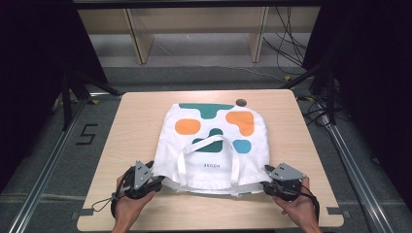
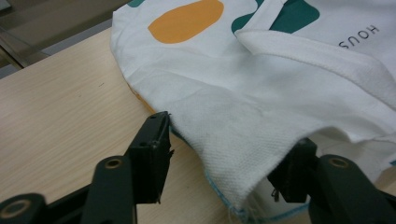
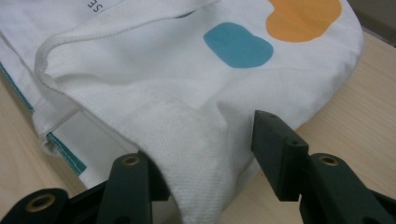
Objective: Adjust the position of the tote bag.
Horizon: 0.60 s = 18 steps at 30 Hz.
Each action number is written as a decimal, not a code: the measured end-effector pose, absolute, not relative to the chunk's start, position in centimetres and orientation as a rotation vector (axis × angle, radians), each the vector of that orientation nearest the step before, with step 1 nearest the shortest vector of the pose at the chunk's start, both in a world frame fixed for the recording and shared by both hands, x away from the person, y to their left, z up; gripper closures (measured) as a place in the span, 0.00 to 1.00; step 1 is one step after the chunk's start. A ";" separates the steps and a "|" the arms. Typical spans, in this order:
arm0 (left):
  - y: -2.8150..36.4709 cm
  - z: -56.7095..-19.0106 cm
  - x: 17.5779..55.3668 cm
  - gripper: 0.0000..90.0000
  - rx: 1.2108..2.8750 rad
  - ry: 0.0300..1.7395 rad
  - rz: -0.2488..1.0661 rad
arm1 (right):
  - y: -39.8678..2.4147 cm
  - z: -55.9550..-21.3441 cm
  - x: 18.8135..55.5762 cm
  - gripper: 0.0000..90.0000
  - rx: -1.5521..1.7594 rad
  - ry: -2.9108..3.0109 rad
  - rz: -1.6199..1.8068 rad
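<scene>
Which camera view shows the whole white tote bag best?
The high view: the tote bag lies flat on the table, with all its coloured patches and handles visible. The left gripper view shows one near corner, the right gripper view the other.

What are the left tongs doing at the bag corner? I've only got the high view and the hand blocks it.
Observer: The left gripper view shows the left tongs open. The tote bag's near corner lies between the jaws and does not look pinched.
Operator: And the right?
Observer: Same there. The right tongs are open around the other near corner, with a clear gap between the cloth and one jaw.
Operator: Are the layers lined up at that corner?
Observer: Not quite. The right gripper view shows a lower layer with a teal edge sticking out beside the top layer.
</scene>
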<state>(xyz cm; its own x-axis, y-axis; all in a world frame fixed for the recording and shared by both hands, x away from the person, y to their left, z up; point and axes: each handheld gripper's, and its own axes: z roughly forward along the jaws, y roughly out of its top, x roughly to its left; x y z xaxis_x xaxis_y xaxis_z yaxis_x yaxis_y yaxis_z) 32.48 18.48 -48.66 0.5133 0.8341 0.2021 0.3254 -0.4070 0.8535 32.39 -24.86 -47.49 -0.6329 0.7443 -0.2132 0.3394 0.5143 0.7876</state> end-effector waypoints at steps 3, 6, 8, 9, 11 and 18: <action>18.9 -48.7 32.7 0.72 1.956 0.959 0.789 | -25.0 -47.4 32.5 0.64 0.887 2.221 1.002; 19.4 -48.6 32.9 0.80 1.952 0.980 0.773 | -25.1 -47.4 32.5 0.65 0.884 2.220 1.009; 19.4 -48.6 32.9 0.83 1.946 0.985 0.766 | -25.2 -47.5 32.5 0.65 0.885 2.220 1.012; 19.5 -48.5 32.9 0.83 1.893 1.013 0.701 | -25.3 -47.5 32.5 0.65 0.890 2.214 1.019; 19.9 -48.4 33.0 0.85 1.879 1.021 0.682 | -25.4 -47.4 32.5 0.66 0.895 2.213 1.019; 20.0 -48.2 33.0 0.85 1.866 1.024 0.654 | -25.8 -47.7 32.5 0.69 0.897 2.218 0.991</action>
